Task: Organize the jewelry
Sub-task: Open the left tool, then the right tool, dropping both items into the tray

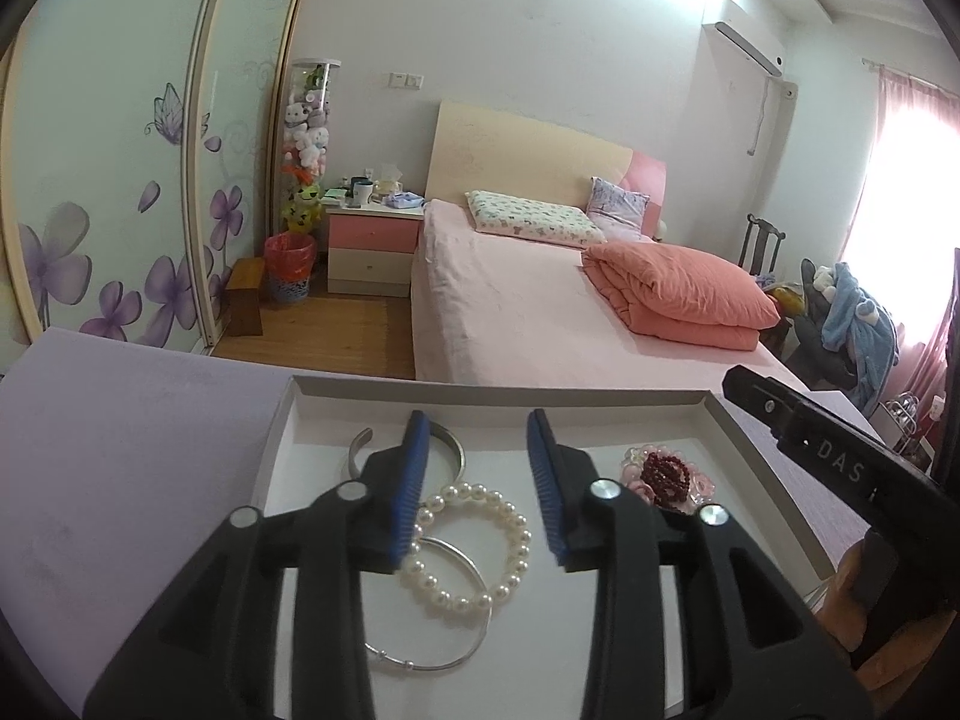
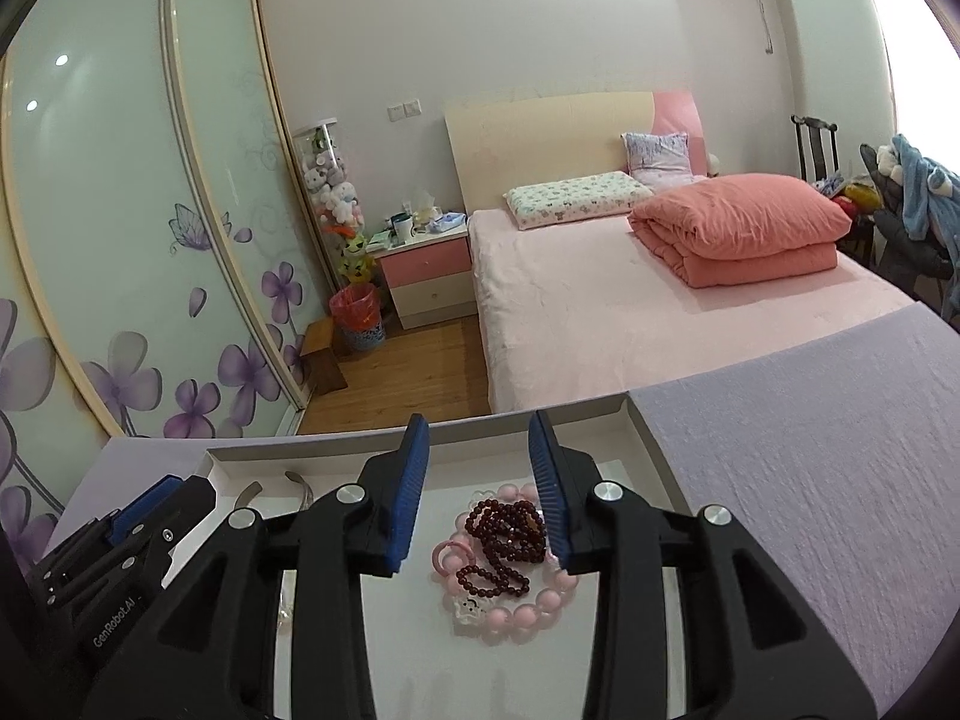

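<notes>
A shallow white box (image 1: pixel 480 389) lies on a lilac cloth and holds the jewelry. In the left wrist view my left gripper (image 1: pixel 478 426) is open above a pearl bracelet (image 1: pixel 480 540), a thin silver bangle (image 1: pixel 456 648) and a silver cuff (image 1: pixel 456 450). In the right wrist view my right gripper (image 2: pixel 478 429) is open above a dark red bead bracelet (image 2: pixel 501 540) that rests on a pink bead bracelet (image 2: pixel 528 600). Those two also show at the box's right in the left wrist view (image 1: pixel 663 474). Neither gripper holds anything.
The box's far rim (image 2: pixel 456 429) stands close to the table's far edge. The lilac cloth (image 2: pixel 810 480) stretches right of the box and also left of it (image 1: pixel 132 456). Beyond are a pink bed (image 1: pixel 540 300), a nightstand (image 1: pixel 372 246) and a flowered wardrobe (image 2: pixel 120 240).
</notes>
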